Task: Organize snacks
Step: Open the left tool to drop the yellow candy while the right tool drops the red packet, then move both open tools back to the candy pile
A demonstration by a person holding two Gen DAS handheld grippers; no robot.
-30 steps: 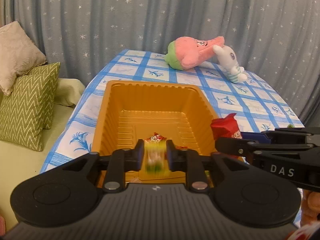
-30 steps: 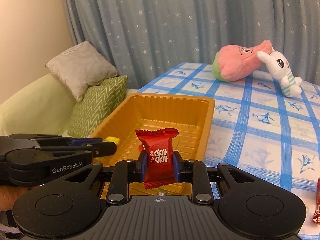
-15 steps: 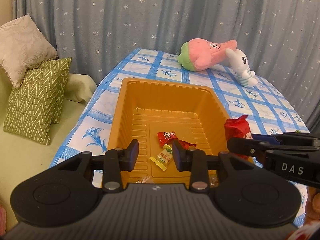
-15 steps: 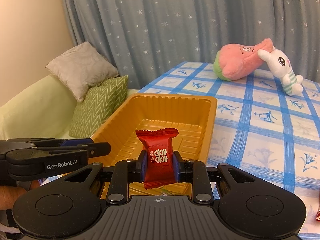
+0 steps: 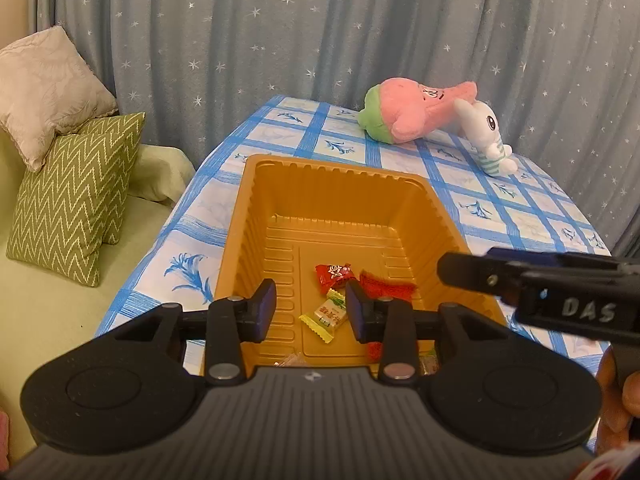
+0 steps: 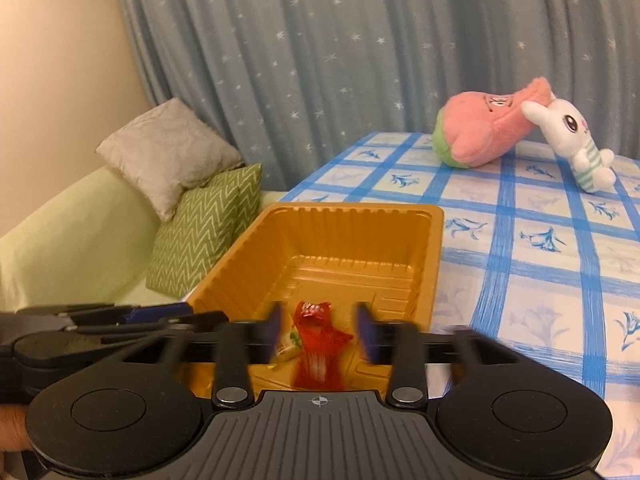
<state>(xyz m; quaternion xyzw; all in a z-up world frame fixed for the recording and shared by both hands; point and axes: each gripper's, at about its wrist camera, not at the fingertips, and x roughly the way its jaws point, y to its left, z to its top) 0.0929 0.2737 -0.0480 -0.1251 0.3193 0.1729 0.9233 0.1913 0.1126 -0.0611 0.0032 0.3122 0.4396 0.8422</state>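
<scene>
Left gripper (image 5: 310, 310): jaws spread, nothing between them, poised over the near end of the tray.
Right gripper (image 6: 318, 330): jaws apart, blurred, above the tray's near end; a red packet (image 6: 320, 350) sits blurred between them, touching neither.
Orange tray (image 5: 332, 184): on the blue-checked counter (image 5: 500, 200), holding the snacks.
Snacks in tray: small red candy (image 5: 334, 274) at 12 o'clock of a yellow-green candy (image 5: 326, 314); red packet at its 2 o'clock.
Plush toys (image 5: 424, 114): at the counter's far end, well apart from the tray.
</scene>
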